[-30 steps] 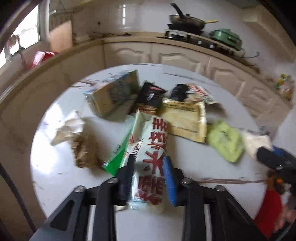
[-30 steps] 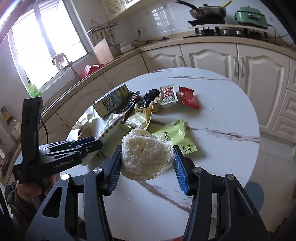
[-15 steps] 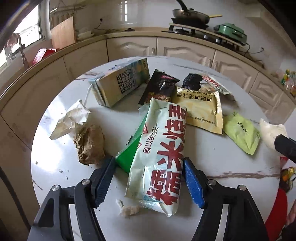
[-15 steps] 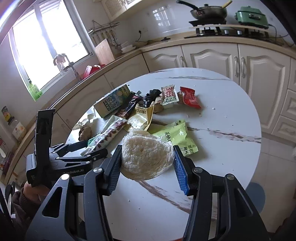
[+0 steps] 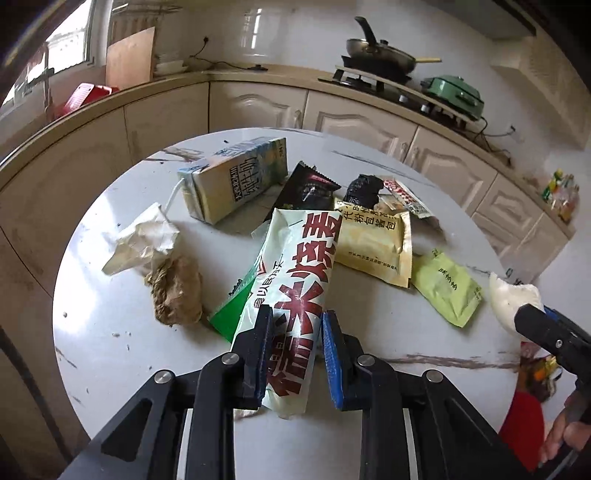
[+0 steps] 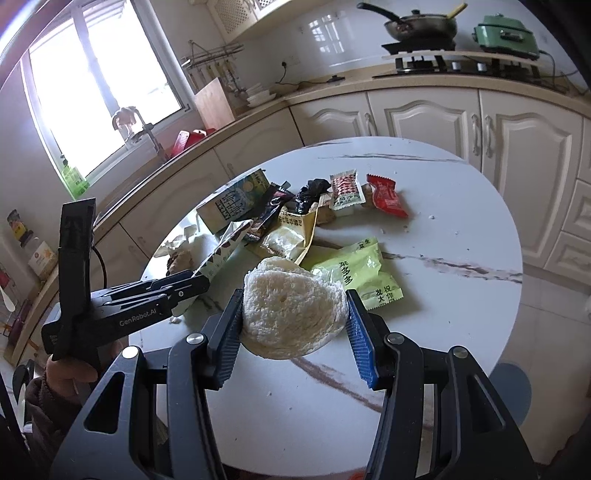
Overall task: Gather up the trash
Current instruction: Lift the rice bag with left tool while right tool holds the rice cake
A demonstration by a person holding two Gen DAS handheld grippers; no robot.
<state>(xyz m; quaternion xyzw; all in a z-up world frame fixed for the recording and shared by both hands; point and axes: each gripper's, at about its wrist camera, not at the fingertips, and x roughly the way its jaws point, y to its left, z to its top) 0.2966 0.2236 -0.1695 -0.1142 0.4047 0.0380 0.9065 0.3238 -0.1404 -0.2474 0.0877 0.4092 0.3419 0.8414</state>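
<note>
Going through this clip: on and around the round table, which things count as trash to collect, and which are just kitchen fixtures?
Trash to collect:
long white wrapper, in the left gripper, whose jaws have just been closing
white bun, in the right gripper
milk carton
green packet
crumpled tissue

Just there:
frying pan
green electric pot
cutting board

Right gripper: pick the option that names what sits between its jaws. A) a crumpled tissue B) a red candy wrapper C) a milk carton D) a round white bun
D: in the right wrist view the right gripper has both jaws pressed against a round white bun, lifted above the table.
</note>
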